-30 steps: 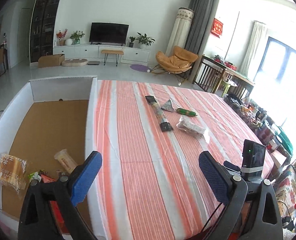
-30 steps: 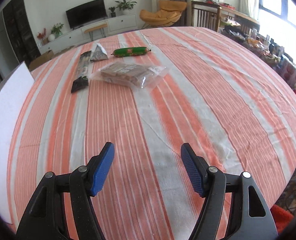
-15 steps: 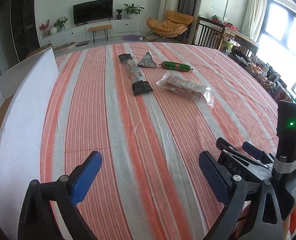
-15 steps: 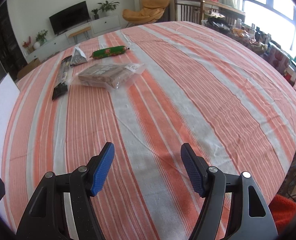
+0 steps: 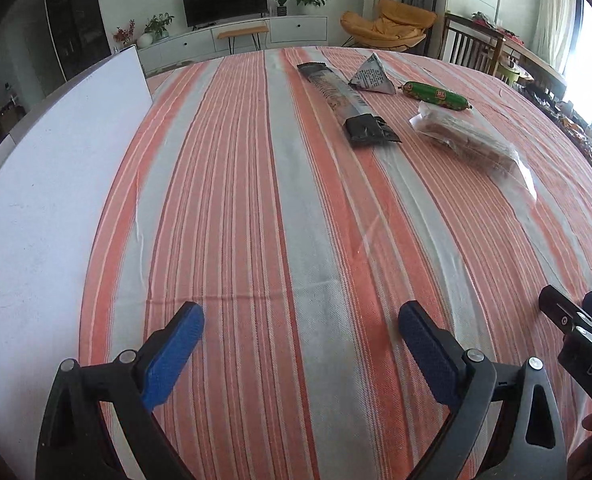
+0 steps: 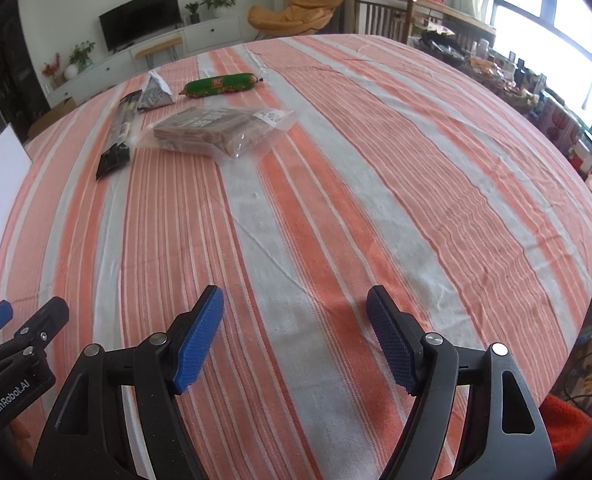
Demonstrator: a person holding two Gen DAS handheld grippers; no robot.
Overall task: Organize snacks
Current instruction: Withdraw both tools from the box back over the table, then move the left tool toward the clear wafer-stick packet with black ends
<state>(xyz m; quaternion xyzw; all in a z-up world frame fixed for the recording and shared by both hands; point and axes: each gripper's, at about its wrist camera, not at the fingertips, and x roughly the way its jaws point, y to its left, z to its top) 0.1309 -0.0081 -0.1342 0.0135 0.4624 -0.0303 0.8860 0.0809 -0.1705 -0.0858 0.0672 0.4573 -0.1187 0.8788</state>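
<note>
Broad bare stretch of striped counter (image 6: pixel 336 200) ahead of both grippers; white box wall (image 5: pixel 47 200) along the left edge, counter's right edge falling off beside cluttered furniture. Left gripper (image 5: pixel 300 344) spread wide, empty. Right gripper (image 6: pixel 296 336) wide too, jaws just opened further, nothing between them. Compared with a second ago: left view dropped lower and swung off the box interior onto the cloth. Four snacks clustered at the far side: long dark packet (image 5: pixel 344 100) lying lengthwise away along the stripes, triangular pouch (image 5: pixel 372 76) just beside its far end, green sausage (image 6: pixel 221 84) crosswise, clear wafer bag (image 6: pixel 219 132) angled nearest.
</note>
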